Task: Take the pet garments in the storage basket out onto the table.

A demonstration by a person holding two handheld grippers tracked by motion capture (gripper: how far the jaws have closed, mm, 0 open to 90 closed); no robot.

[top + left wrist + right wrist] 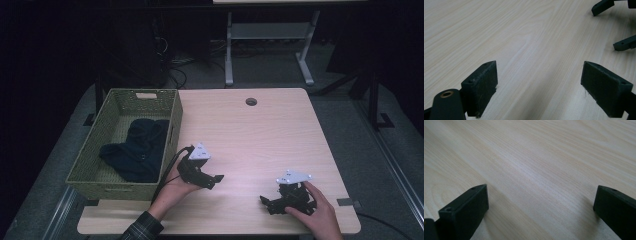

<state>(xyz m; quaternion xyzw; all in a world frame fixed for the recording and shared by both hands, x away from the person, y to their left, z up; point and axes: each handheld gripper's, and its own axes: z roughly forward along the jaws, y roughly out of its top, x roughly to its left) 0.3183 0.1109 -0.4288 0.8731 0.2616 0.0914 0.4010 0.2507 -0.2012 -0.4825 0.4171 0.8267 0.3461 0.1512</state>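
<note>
Both claws, left claw [212,178] and right claw [268,202], gaped released over the pale wood-grain surface [260,135] near its front edge; dark fabric [137,147] lay in the woven basket [95,145].

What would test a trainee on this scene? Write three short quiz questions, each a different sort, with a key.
1. True or false: the dark cloth lies inside the woven basket.
2. Which gripper is nearer the basket: A left gripper, B right gripper?
3. Fill in: both grippers' jaws stand ____ over the table.

Key: 1 true; 2 A; 3 open.
</note>
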